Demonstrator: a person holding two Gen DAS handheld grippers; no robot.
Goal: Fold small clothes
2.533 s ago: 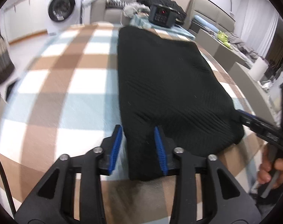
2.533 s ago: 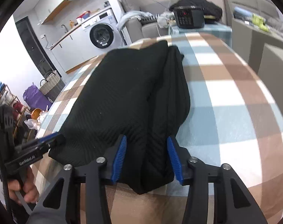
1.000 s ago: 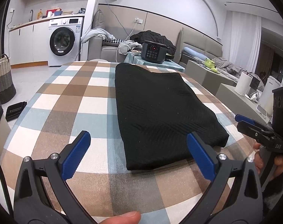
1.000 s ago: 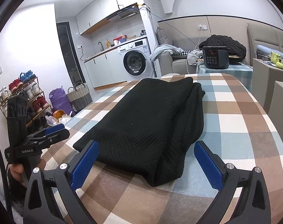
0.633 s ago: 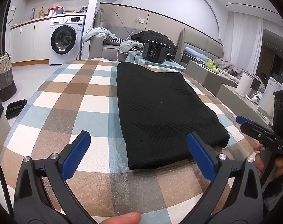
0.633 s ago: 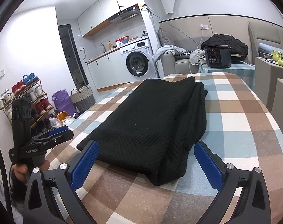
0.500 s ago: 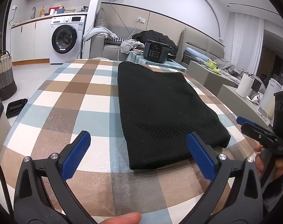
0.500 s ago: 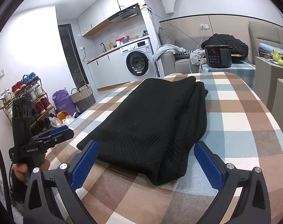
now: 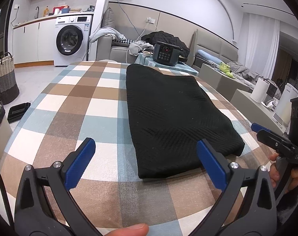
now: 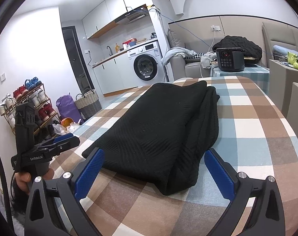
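A black ribbed knit garment [image 9: 174,114] lies folded into a long strip on the checked tablecloth [image 9: 80,102]; in the right wrist view the garment [image 10: 162,131] shows stacked layers along its right side. My left gripper [image 9: 146,158] hovers open, a little back from the garment's near end, holding nothing. My right gripper [image 10: 153,166] is open too, just short of the near right corner. Each view catches the other gripper held in a hand: the right gripper [image 9: 274,137] at the right edge, the left gripper [image 10: 48,147] at the left.
A dark cooker [image 9: 165,55] stands on a small table beyond the far end. A washing machine [image 9: 70,39], a sofa with clothes [image 9: 129,43], a woven basket [image 10: 88,103] and a shoe rack [image 10: 29,106] surround the table. A fingertip [image 9: 131,230] shows at the bottom.
2.5 s ago both grippers were shut on the garment's near corners; by 1 s ago they had let go, opened wide and drawn back. Little has moved since.
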